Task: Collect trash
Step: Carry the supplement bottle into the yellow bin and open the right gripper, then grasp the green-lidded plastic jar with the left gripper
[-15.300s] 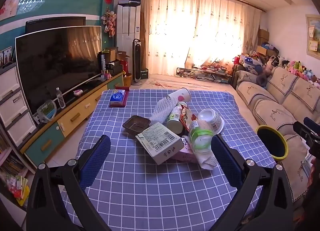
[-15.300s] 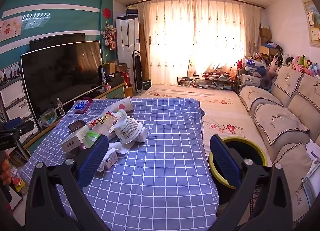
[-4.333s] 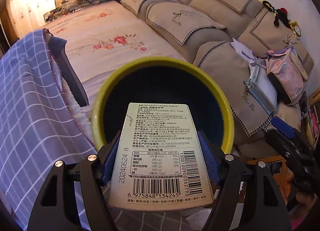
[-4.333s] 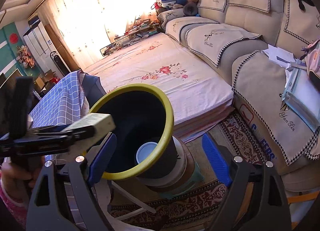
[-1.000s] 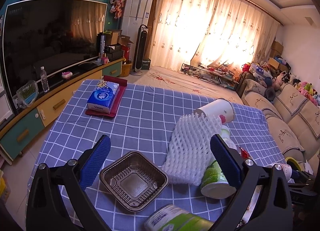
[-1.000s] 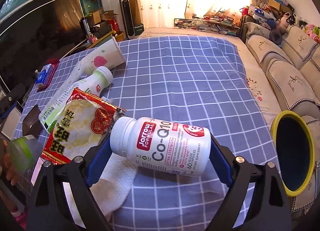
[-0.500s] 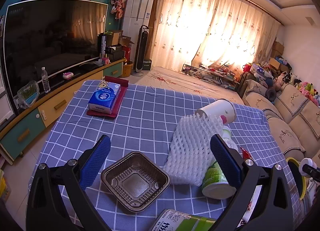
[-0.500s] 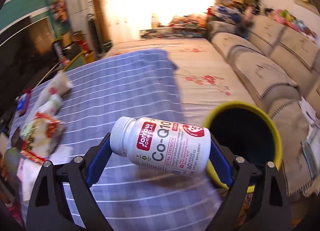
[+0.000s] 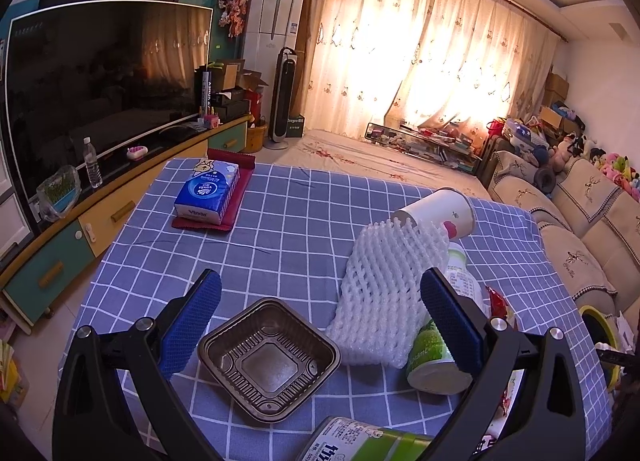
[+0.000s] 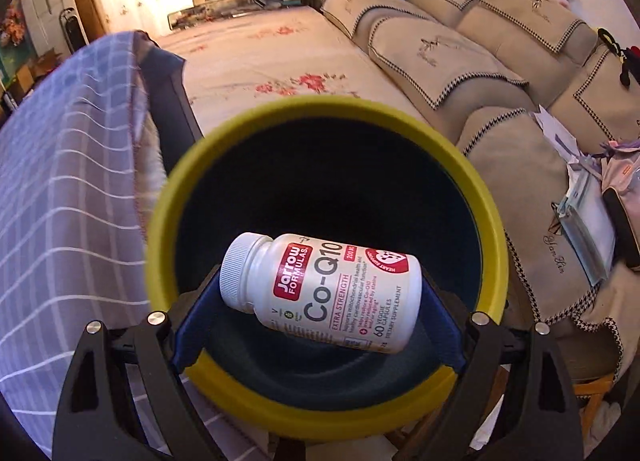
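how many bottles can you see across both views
3: a white Co-Q10 supplement bottle in the right gripper over the yellow-rimmed bin; a green-labelled drink bottle beside the foam net; a water bottle on the TV stand. More may be hidden.

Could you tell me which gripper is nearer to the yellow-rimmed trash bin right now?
Right. The right gripper holds the supplement bottle directly over the trash bin; the left gripper hangs open over the table by the brown tray.
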`<state>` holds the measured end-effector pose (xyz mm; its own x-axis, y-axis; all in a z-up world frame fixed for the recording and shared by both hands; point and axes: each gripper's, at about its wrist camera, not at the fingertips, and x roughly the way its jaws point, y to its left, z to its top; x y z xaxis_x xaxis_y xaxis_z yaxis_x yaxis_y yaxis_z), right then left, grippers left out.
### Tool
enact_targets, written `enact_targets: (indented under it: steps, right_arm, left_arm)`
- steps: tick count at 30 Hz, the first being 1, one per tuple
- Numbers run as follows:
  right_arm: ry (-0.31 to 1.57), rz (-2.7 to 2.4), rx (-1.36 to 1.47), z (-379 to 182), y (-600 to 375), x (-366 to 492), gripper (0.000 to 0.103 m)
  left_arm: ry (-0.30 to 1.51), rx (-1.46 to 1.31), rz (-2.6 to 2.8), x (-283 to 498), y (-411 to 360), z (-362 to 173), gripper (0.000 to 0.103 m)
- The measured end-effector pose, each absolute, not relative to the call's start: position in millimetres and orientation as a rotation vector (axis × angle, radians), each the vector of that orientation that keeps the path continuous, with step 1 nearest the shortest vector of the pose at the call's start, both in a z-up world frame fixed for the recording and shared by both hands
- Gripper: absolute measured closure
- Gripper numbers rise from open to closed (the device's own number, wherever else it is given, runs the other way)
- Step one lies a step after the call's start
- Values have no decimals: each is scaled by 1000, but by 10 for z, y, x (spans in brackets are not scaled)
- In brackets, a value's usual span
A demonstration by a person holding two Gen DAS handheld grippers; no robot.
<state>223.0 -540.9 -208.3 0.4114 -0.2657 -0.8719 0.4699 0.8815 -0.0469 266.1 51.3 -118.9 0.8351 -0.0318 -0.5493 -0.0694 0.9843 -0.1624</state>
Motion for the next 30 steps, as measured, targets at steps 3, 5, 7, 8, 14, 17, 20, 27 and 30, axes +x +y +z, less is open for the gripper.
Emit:
enact_targets:
  steps: [3, 5, 7, 8, 14, 17, 20, 27, 30]
  right_arm:
    - [1078, -474, 221, -2218, -5450, 2257, 18]
    - [1087, -482, 217, -2262, -5452, 2256, 18]
    - [1092, -484, 223, -2286, -5481, 2265, 17]
    - [1089, -486, 223, -2285, -5486, 2259, 15]
    - [1052, -486, 221, -2165, -5462, 2200, 13]
    - [1015, -475, 207, -2032, -5383, 2172, 13]
    - [963, -486, 163, -1873, -5292, 2157, 13]
    - [849, -462, 175, -1570, -5170, 2153, 12]
    - [848, -433, 165, -1536, -5099, 2174, 12]
  left_arm:
    - [589, -177, 18, 2676, 517, -1206, 5]
    - [592, -175, 17, 2682, 512, -1213, 5]
    - [590, -175, 15, 2677, 513, -1211, 5]
    - [589, -175, 14, 2675, 512, -1208, 5]
    - [588, -173, 9, 2670, 502, -1202, 5]
    - [586, -168, 4, 2658, 483, -1193, 5]
    - [588, -155, 0, 2654, 451, -1191, 5]
    - [619, -139, -44, 2653, 365, -1201, 5]
    - [631, -112, -49, 2624, 318, -1181, 5]
